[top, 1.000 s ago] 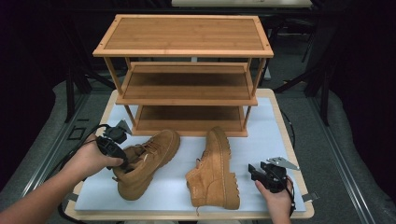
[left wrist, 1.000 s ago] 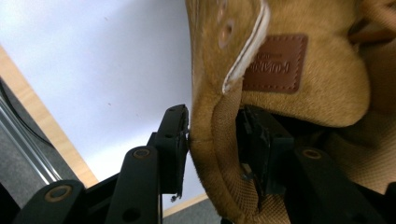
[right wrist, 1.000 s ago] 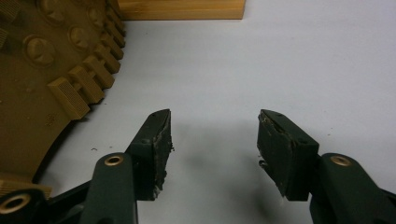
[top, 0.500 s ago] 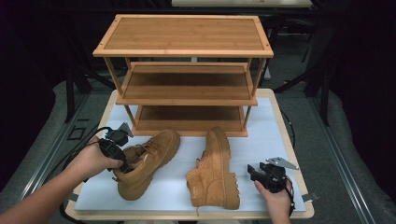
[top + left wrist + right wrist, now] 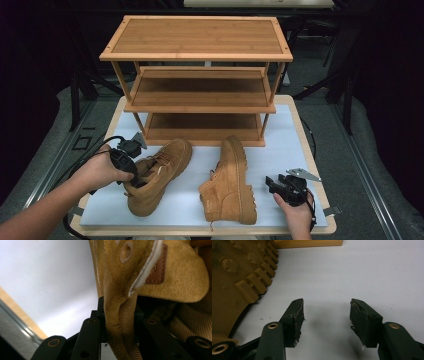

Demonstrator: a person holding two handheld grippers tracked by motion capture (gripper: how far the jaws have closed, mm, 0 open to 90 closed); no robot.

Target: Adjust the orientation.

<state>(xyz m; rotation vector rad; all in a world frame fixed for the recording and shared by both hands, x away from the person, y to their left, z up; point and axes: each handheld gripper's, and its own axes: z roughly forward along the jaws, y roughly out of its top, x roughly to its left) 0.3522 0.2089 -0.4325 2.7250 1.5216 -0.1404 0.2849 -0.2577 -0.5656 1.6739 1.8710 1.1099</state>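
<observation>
Two tan boots: the left boot (image 5: 156,175) upright, the right boot (image 5: 231,182) on its side, both on a white mat (image 5: 280,150) before one three-shelf rack (image 5: 197,75); dark room around. The left gripper (image 5: 131,172), jaws just closing, pinches the left boot's collar. The right gripper (image 5: 325,315) rests released on the mat beside the right boot's sole

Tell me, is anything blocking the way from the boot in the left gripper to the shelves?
Nothing visible. The left gripper, its fingers just closing, pinches the collar of the left boot. Bare white mat lies between it and the wooden shoe rack, whose shelves are empty. The other boot lies off to the side.
</observation>
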